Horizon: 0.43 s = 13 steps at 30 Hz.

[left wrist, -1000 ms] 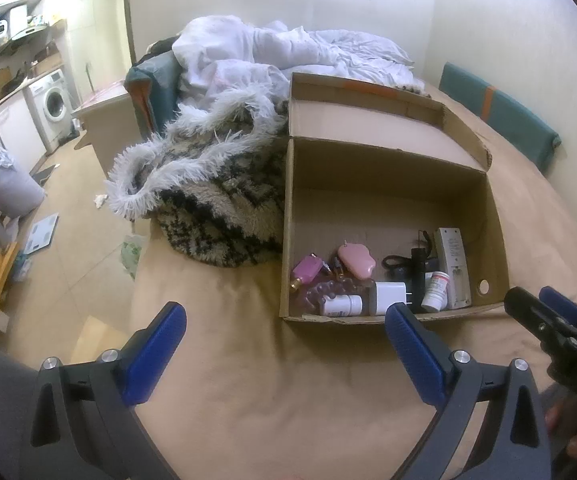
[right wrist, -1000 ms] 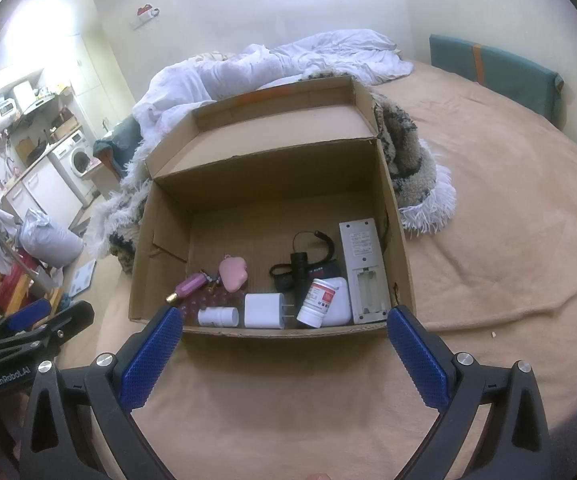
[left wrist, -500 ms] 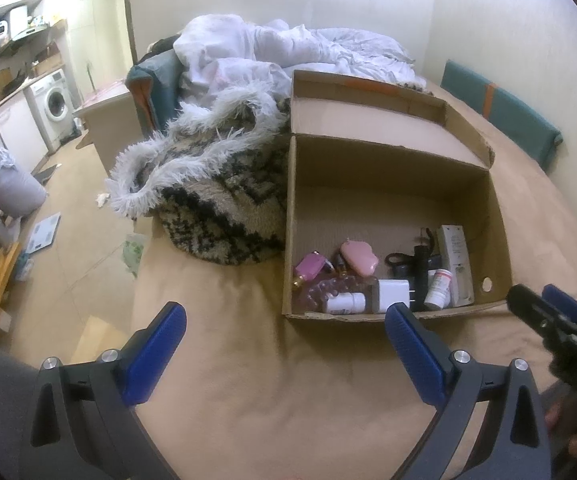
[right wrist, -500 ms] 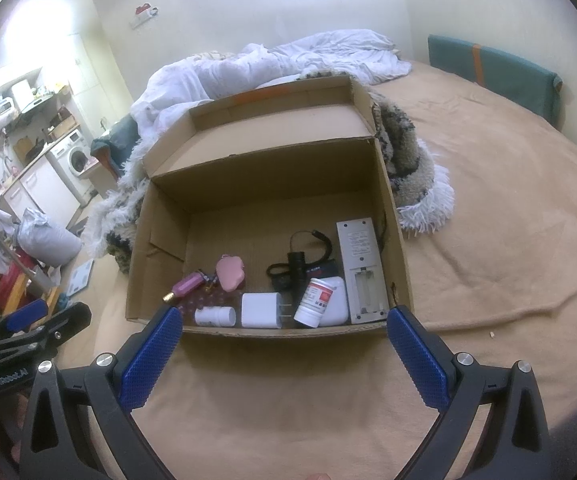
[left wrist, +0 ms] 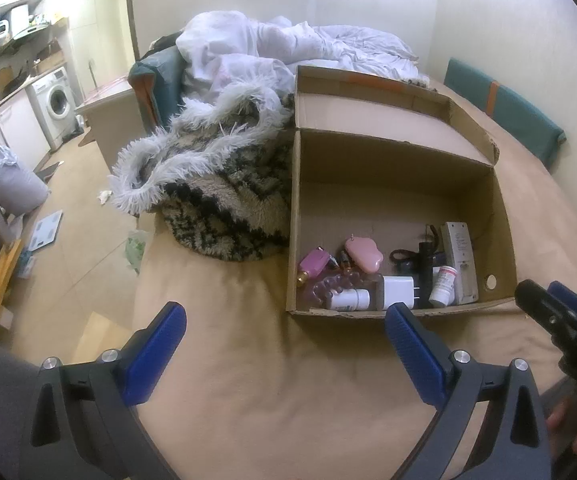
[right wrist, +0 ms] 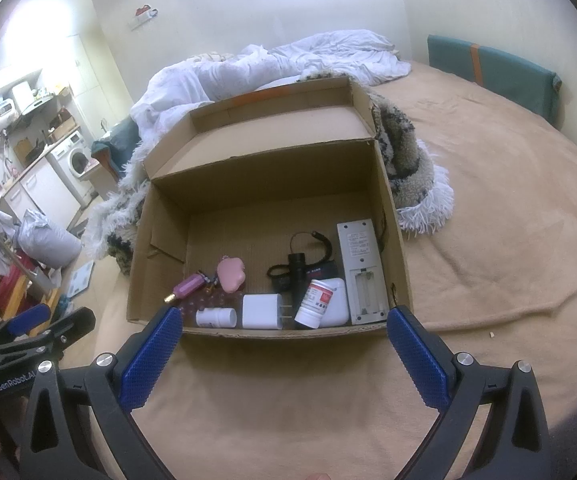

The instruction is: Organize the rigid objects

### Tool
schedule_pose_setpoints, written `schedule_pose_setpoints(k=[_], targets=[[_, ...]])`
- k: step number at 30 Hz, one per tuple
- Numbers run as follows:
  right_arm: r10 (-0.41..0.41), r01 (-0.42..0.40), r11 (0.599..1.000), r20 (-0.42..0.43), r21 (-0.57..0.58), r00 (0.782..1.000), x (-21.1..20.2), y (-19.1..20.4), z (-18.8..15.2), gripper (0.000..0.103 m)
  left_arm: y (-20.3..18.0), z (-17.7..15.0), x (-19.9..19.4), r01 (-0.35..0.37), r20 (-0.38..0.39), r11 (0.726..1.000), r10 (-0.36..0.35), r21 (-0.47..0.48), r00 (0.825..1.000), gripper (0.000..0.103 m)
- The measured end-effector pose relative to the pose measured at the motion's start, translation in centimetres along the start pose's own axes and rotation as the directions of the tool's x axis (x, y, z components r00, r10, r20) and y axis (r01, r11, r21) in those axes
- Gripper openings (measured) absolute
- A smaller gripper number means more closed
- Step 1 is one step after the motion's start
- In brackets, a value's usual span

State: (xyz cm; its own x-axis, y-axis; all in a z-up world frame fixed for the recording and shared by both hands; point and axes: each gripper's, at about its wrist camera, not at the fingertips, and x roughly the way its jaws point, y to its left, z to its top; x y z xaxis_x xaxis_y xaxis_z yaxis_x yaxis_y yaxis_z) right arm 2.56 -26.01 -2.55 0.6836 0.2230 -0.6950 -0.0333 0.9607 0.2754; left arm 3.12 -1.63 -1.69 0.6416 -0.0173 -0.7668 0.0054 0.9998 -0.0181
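Cardboard box (right wrist: 392, 240) is seen slightly nearer than a second ago; its contents are unmoved. Left gripper (left wrist: 284, 344) and right gripper (right wrist: 280, 344) are held wide apart, empty, so no pick is begun.

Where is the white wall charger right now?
In the right wrist view, the white charger lies in the cardboard box against its near wall, between a small white bottle and a red-labelled pill bottle.

We're in a small one-room home here: a bed (right wrist: 488, 208) under a tan cover, a rumpled white duvet (right wrist: 288, 60) at its head, and just past it a kitchen corner with a washing machine (left wrist: 58, 100), white cabinets (left wrist: 8, 132) and cluttered shelves (right wrist: 24, 96)
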Motion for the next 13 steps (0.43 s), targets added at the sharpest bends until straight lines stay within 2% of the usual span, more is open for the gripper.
schedule_pose_setpoints(k=[13], targets=[[-0.002,0.002,1.0,0.004,0.01,1.0,-0.02,-0.21,0.11,0.103,0.08,-0.17,-0.07,0.002,0.012,1.0,-0.002,0.0,1.0,0.1]])
